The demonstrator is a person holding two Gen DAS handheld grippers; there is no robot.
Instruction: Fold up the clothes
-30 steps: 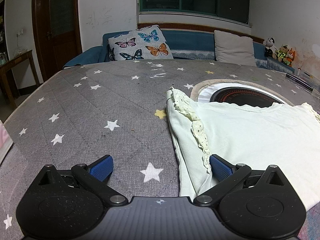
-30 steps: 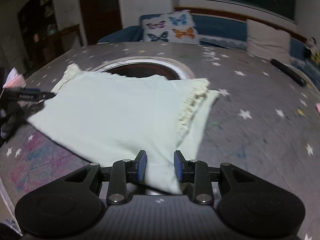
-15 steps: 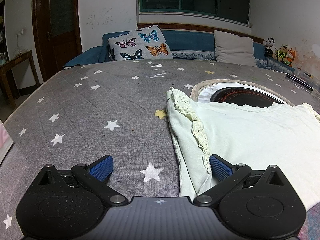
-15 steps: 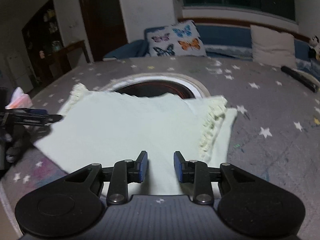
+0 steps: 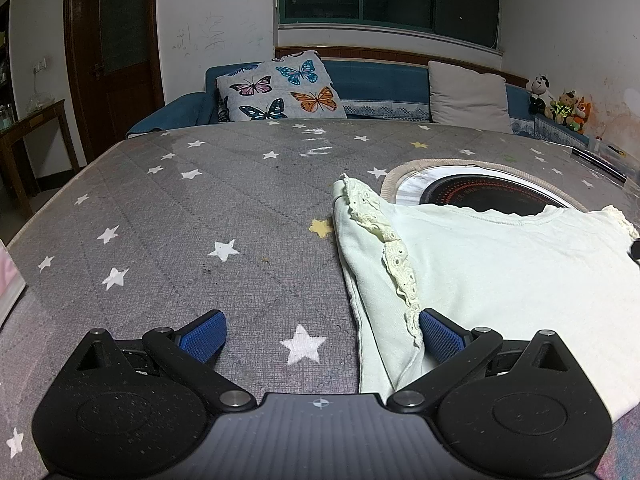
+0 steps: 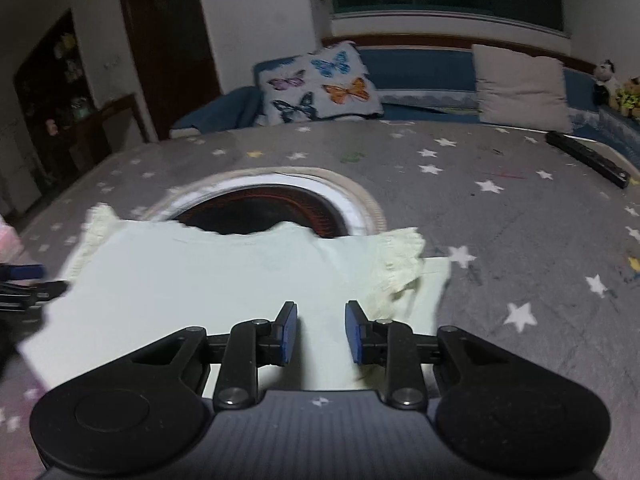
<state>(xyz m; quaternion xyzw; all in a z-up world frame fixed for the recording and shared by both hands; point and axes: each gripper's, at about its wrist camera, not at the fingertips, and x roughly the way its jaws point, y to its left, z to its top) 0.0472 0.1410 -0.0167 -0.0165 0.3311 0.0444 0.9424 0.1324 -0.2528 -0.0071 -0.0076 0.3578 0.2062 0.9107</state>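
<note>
A pale green top (image 5: 500,264) with lace-trimmed sleeves lies flat on the grey star-print table cover (image 5: 200,208). My left gripper (image 5: 320,330) is wide open and low at the top's left edge, with its right finger (image 5: 440,334) against the lace seam. In the right wrist view the top (image 6: 200,276) lies spread out, its right side folded with the lace sleeve (image 6: 404,264) on it. My right gripper (image 6: 320,332) is partly open above the top's near edge, with nothing between the pads. The left gripper shows at that view's left edge (image 6: 24,280).
A round hole with a dark induction hob (image 5: 480,196) sits in the table just behind the top's collar. A black remote (image 6: 588,158) lies at the table's far right. A sofa with a butterfly pillow (image 5: 280,92) stands behind. A pink object (image 5: 8,280) lies at the left edge.
My right gripper has risen and pulled back from the top's near right edge, and its view now sits higher. The left gripper has not moved.
</note>
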